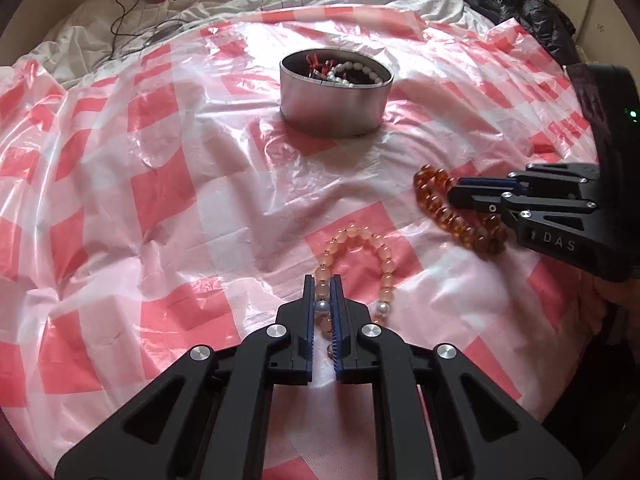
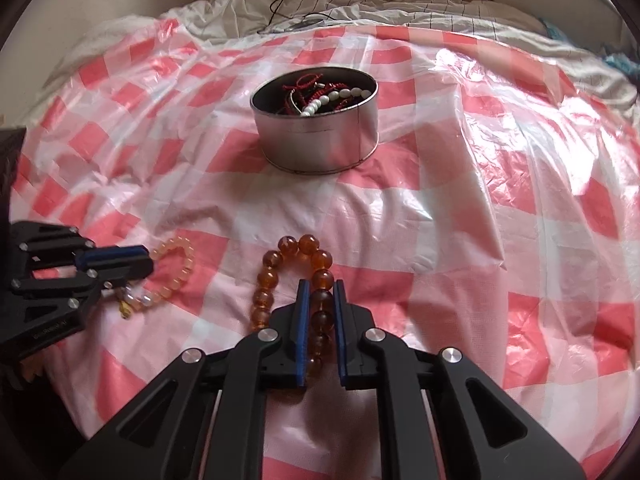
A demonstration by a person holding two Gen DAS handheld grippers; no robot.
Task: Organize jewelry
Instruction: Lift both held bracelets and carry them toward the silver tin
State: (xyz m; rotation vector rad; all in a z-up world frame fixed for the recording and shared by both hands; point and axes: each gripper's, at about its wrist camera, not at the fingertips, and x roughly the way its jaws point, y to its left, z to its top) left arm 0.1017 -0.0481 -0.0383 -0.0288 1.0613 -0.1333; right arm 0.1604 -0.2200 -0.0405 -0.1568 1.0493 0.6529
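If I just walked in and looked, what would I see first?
Probably the two bead bracelets lying on the red-and-white checked plastic sheet. The left gripper is shut on the pale peach bracelet, and beside it the right gripper is shut on the amber bracelet. Farther back, in the middle, sits a round metal tin already holding white beads and red cords.

Pink bracelet point(image 1: 362, 256), amber bracelet point(image 2: 280, 276) clamped
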